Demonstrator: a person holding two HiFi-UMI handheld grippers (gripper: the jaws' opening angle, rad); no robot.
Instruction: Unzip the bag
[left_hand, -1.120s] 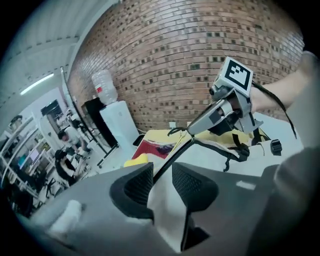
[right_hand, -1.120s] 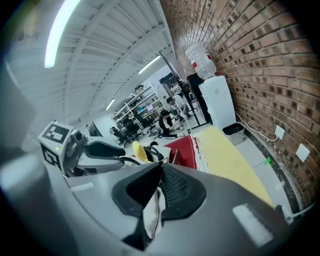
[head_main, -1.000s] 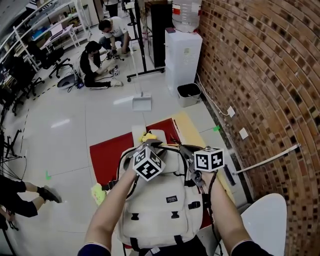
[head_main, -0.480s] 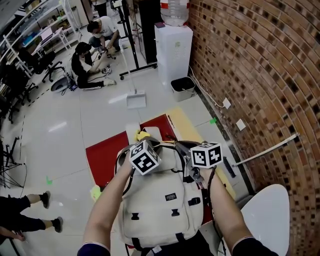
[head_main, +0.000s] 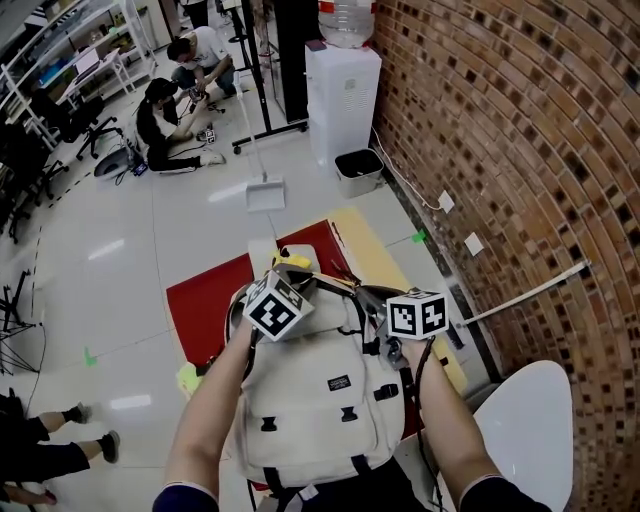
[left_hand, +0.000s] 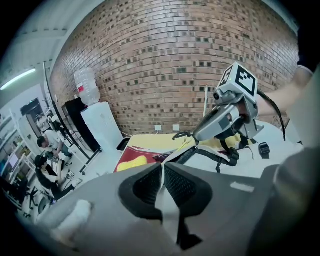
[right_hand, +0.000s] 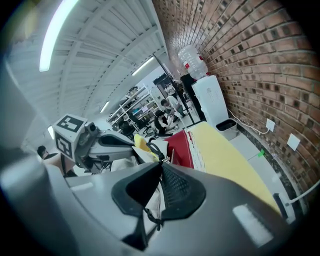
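Note:
A cream backpack (head_main: 330, 400) with black buckles lies in front of me, its top pointing away. My left gripper (head_main: 285, 292) sits at the bag's top left. In the left gripper view its jaws are closing, and the pads (left_hand: 179, 184) pinch a thin fold of cream bag fabric (left_hand: 165, 210). My right gripper (head_main: 382, 338) is at the top right corner. Its pads (right_hand: 176, 189) are shut on cream fabric (right_hand: 152, 197), with a black cord (right_hand: 150, 216) hanging below. Each gripper appears in the other's view: the right gripper (left_hand: 200, 138) and the left gripper (right_hand: 134, 146).
The bag rests on a red mat (head_main: 205, 300) beside a yellow strip (head_main: 378, 252). A yellow cloth (head_main: 290, 266) lies past the bag's top. A brick wall (head_main: 520, 150) runs along the right. A water dispenser (head_main: 342, 90), a black bin (head_main: 358, 166) and seated people (head_main: 165, 120) are farther off.
My left gripper has shifted a little forward and left onto the bag's top. The right gripper has stayed on the top right corner. The person at lower left has walked further out of view.

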